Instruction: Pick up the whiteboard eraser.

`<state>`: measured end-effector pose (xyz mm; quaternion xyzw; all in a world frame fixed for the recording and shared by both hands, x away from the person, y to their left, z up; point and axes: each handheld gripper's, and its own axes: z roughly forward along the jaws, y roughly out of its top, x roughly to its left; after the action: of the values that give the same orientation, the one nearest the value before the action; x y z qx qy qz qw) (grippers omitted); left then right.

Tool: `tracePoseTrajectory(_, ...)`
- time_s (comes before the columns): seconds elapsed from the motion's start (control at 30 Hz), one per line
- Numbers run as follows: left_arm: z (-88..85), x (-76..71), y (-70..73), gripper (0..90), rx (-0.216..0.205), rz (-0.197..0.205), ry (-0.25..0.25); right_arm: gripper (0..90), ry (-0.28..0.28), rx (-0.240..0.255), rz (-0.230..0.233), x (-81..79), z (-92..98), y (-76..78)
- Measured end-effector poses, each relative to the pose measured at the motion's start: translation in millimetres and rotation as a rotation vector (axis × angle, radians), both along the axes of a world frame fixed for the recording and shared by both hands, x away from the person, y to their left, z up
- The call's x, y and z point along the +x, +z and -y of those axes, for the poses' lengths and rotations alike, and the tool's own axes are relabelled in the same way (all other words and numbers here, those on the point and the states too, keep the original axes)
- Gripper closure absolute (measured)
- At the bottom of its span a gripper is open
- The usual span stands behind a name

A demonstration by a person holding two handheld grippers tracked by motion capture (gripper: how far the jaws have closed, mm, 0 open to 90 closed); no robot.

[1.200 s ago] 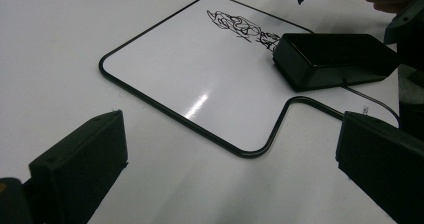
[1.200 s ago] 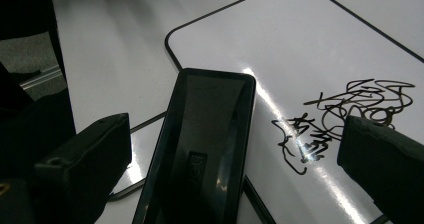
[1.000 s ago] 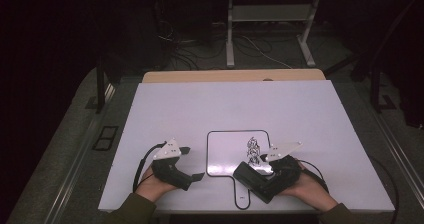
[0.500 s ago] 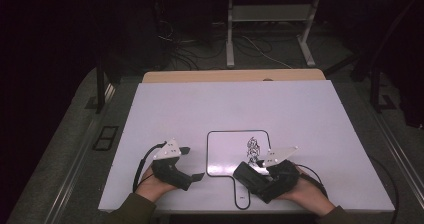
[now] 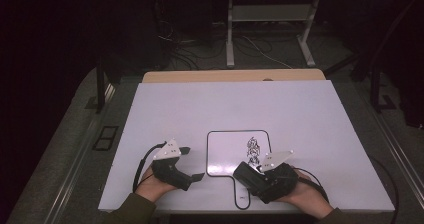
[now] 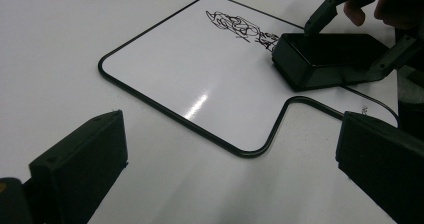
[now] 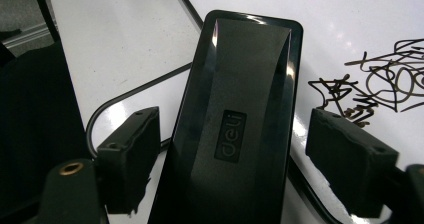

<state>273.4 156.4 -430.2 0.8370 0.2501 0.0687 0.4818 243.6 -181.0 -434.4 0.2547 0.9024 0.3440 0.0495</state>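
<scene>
While both grippers sit at the near edge of the white table (image 5: 165,109), most of its top toward the far side is bare, open room. Small whiteboard (image 5: 227,151) with black rim lies flat near the front centre, its handle tab reaching the near edge; a black scribble (image 5: 253,148) marks its right part.

Left gripper (image 5: 192,164) sits left of the whiteboard, held by the left hand (image 5: 152,184), jaws wide apart with nothing between them; in the left gripper view only bare table and the board's rounded corner lie between the jaws. Cable loops off toward the left edge.

Right gripper (image 5: 248,178) is over the board's lower right corner, held by the right hand (image 5: 305,196). Black eraser (image 7: 235,119), embossed "deli", lies lengthwise between its jaws. In the right gripper view both jaws stand clear of the eraser's sides, small gaps each side, so spread and not clamped. Eraser's far end is just beside the scribble; whether it touches the ink is hard to tell.

Eraser's near end is cut off by the frame bottom in the right gripper view. From the high view the eraser blends into the dark gripper body and is hard to separate. Floor beyond the table is dark, details unclear.
</scene>
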Motion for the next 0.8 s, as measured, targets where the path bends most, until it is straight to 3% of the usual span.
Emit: tracePoseTrajectory(0.8,0.2,-0.2,0.4,0.0,0.000,0.004,-0.003,30.7,-0.004,-0.035,-0.012,-1.0,-4.5,-1.6)
